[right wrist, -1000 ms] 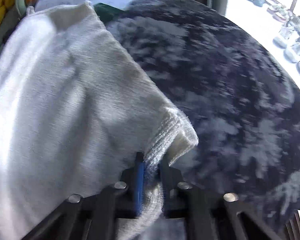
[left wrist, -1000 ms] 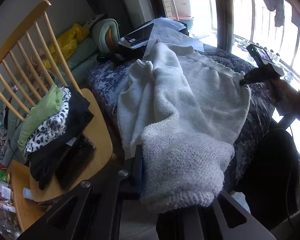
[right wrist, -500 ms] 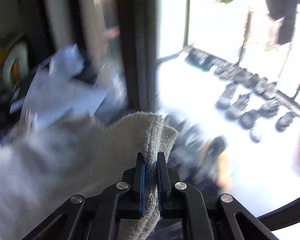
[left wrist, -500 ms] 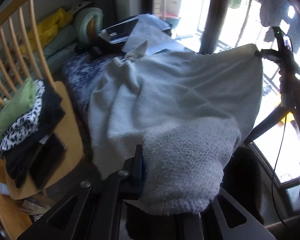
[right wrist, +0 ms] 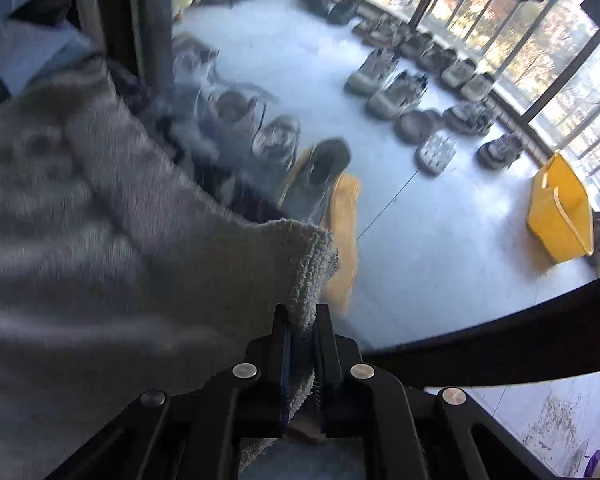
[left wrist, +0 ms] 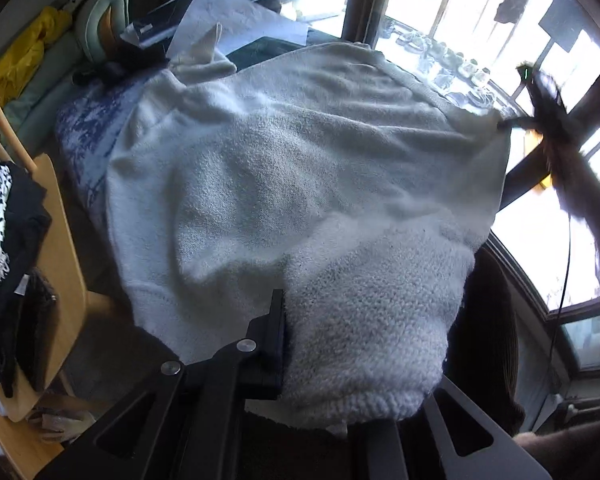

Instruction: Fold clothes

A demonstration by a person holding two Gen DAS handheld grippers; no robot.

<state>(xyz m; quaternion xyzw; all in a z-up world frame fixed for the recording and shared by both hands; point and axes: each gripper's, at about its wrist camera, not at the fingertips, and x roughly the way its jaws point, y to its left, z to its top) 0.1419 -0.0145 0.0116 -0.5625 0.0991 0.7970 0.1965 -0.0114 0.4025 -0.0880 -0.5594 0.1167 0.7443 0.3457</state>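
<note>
The right gripper (right wrist: 302,322) has its jaws pressed onto a ribbed corner of the white sweater (left wrist: 300,184), the knit bunched between the pads. The left gripper (left wrist: 300,320) pinches another thick edge of the same sweater; only one of its fingers (left wrist: 278,316) shows, the other is buried under the fabric. Between the two grips the sweater hangs spread like a sheet over the bed with the blue patterned cover (left wrist: 84,128), its far end with a loose sleeve lying toward the papers (left wrist: 236,12) at the head.

As for progress, I'd say this piece is only at the spreading-out stage: no fold is in it that I can see. A small stack of clothes (left wrist: 4,224) on the wooden chair (left wrist: 60,248) looks done, so some of the work seems finished, with this sweater left to lay flat and fold.

The left wrist view takes in the whole spread, the chair, and the person's forearm (left wrist: 588,200) out by the window. The right wrist view gives the pinch close up, plus rows of shoes (right wrist: 400,92) and a yellow tub (right wrist: 560,216) on the balcony floor beyond the glass.
</note>
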